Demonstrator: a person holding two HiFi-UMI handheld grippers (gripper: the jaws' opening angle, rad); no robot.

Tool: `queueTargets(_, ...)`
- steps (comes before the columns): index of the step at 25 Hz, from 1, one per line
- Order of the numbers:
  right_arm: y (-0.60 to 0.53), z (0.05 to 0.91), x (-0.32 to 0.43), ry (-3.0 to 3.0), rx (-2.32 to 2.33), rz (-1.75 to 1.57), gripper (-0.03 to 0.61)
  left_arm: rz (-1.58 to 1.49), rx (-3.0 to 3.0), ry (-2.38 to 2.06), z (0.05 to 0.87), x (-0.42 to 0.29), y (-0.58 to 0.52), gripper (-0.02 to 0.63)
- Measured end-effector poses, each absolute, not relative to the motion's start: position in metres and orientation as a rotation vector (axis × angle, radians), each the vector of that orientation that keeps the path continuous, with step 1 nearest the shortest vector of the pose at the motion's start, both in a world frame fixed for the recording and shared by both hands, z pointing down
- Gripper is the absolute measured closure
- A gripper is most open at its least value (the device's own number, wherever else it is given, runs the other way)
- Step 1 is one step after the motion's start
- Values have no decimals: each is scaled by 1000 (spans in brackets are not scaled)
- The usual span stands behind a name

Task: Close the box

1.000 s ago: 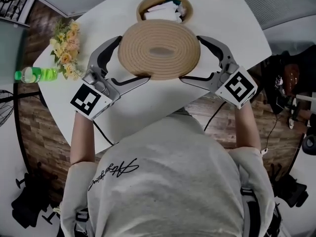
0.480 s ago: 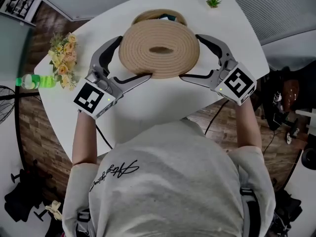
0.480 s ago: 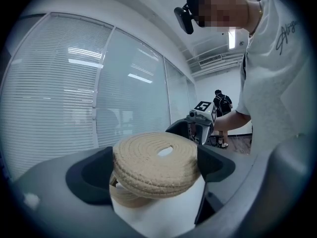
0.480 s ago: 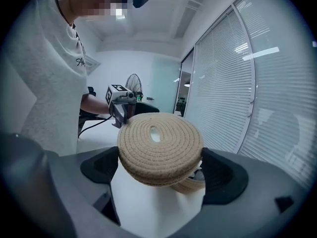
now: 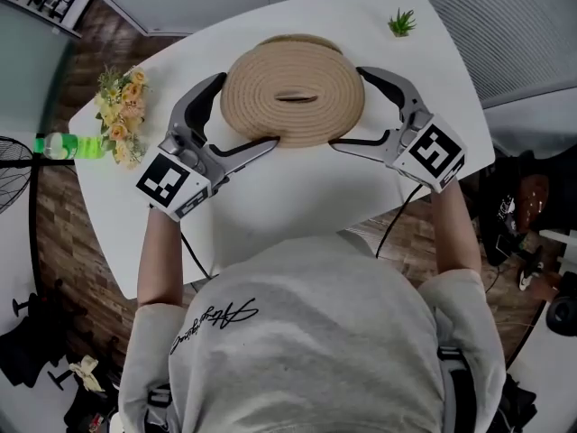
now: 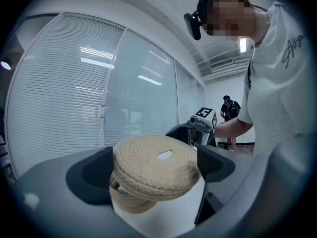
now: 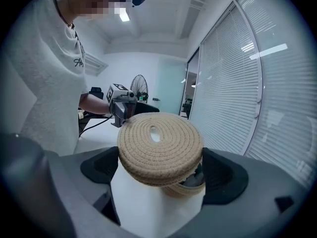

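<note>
Left gripper (image 5: pixel 247 108) and right gripper (image 5: pixel 346 107): fingers spread wide, each pressing on the rim of the woven lid (image 5: pixel 293 93). Lid sits just above the box (image 6: pixel 126 202), offset. Risk: lid lands skewed, or drops on the surface (image 5: pixel 297 197) if one side loosens. Head view nearly hides the box; gripper views show gap and offset.

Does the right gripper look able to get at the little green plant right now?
Probably not yet: the right gripper has its jaws shut on the woven lid, shared with the left gripper. The table toward the plant looks bare; it must let go first.
</note>
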State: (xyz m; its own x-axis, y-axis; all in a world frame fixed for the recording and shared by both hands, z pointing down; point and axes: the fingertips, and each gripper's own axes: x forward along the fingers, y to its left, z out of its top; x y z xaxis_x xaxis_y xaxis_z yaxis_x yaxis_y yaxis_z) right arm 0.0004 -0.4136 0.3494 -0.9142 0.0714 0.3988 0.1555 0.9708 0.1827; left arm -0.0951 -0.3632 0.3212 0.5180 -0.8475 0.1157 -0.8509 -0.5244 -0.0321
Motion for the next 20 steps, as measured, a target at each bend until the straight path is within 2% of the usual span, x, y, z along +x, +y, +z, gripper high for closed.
queueTargets(20,-469,367,-16,-2684,-301,-288,46,228,2601,-1637,342,-107,-410,101)
